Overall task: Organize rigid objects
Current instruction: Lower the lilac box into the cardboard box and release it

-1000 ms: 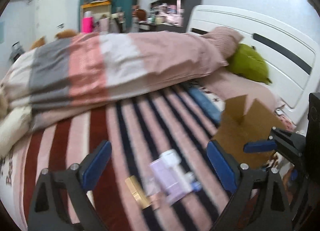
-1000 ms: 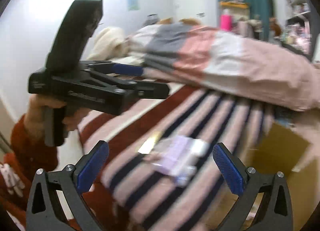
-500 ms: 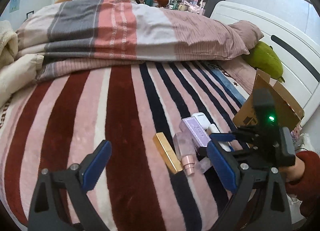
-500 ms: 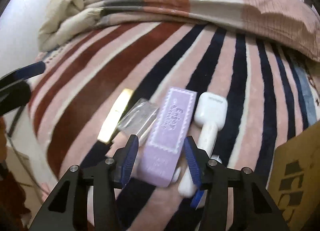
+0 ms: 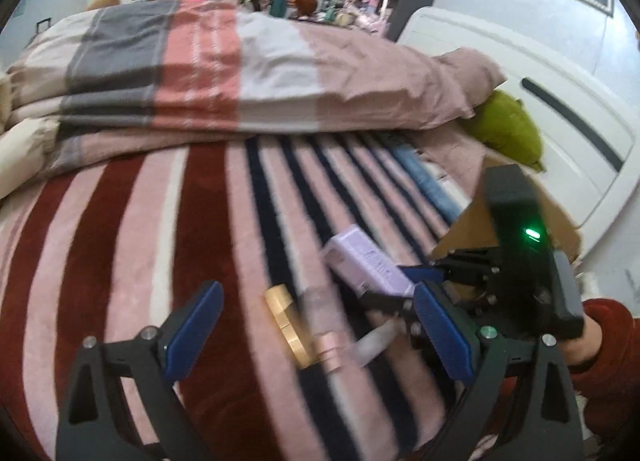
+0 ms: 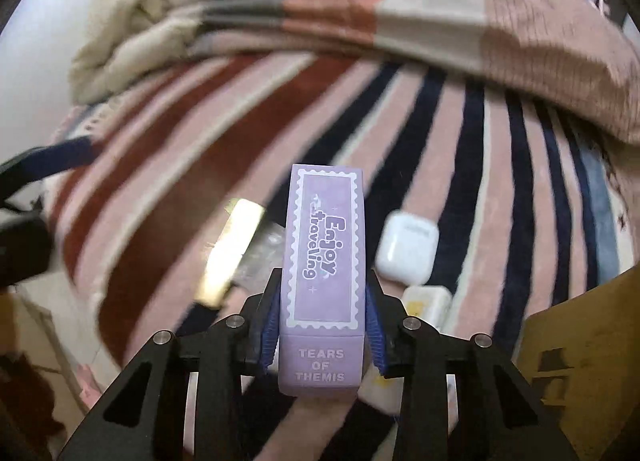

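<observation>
Lilac carton point(image 6: 323, 281) printed "Enjoy traveling / TEARS OF THEMIS" sits clamped between the blue pads of the right gripper point(image 6: 322, 325), held clear above the striped blanket point(image 6: 168, 165). On the blanket below: gold bar point(image 6: 228, 249), clear bottle point(image 6: 260, 257), white earbud case point(image 6: 408, 247); cardboard box point(image 6: 580, 357) at right. Left gripper point(image 5: 316, 335) hovers over the blanket, jaws wide apart, holding nothing.

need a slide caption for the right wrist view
Right tool shut on a purple box, above a striped blanket with a white case.
</observation>
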A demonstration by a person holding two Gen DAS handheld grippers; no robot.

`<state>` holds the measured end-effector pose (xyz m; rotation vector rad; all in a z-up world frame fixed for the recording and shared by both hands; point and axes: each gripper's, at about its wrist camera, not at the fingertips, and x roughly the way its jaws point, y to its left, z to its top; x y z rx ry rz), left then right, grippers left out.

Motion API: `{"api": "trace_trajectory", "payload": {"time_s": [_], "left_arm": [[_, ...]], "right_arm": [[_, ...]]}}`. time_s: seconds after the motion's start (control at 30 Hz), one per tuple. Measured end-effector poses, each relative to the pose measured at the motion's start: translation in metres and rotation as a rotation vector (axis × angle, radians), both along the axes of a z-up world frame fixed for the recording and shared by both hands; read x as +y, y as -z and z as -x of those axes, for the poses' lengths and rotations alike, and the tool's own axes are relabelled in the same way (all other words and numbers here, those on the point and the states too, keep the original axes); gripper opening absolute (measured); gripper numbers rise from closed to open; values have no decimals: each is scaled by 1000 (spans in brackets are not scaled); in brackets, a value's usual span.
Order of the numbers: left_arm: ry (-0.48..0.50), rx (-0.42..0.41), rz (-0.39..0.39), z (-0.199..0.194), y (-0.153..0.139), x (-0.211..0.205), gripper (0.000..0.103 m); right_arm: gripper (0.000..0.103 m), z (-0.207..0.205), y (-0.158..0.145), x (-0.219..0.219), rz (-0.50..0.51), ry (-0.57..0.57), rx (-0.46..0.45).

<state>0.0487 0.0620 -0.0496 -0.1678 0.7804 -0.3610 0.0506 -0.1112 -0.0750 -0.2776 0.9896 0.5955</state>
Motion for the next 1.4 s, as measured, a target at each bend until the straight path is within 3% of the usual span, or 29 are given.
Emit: {"api": "trace_trajectory", "payload": {"time_s": [0.13, 0.27, 0.33, 0.4, 0.53, 0.7, 0.87, 0.9, 0.97, 1.0, 1.03, 1.07, 1.2, 1.4], "left_arm": [[69, -33, 45, -12, -30, -31, 95], [151, -47, 109, -28, -57, -67, 92], [194, -52, 128, -35, -69, -88, 67], [254, -44, 137, -43, -77, -116, 53], [360, -24, 141, -58, -86, -180, 43], [436, 36, 109, -74, -75, -247, 43], [468, 115, 65, -86, -52, -286, 44], [463, 121, 45, -88, -49, -291, 49], [439, 116, -27, -86, -46, -296, 70], [424, 101, -45, -86, -46, -295, 82], [413, 82, -53, -84, -48, -290, 88], [404, 57, -50, -81, -53, -282, 88], [364, -3, -30, -70, -72, -242, 89], [183, -77, -86, -49, -90, -143, 89]], "right_arm": [[32, 26, -58, -14, -80, -84, -25], [32, 39, -97, -28, -126, -86, -75], [32, 40, -114, -46, -133, -61, -108], [32, 40, -127, -74, -142, -23, -127], [32, 33, -133, -130, -160, 66, -124], [32, 22, -121, -190, -172, 176, -60], [32, 13, -104, -216, -125, 227, -11], [32, 11, -100, -216, -102, 230, -1], [35, 7, -95, -214, -48, 235, 5], [44, 7, -94, -212, -14, 240, -4], [54, 8, -95, -210, 1, 239, -17], [57, 10, -98, -206, 13, 234, -43], [57, 17, -114, -188, -34, 184, -90], [57, 43, -133, -121, -117, 14, -153]]}}
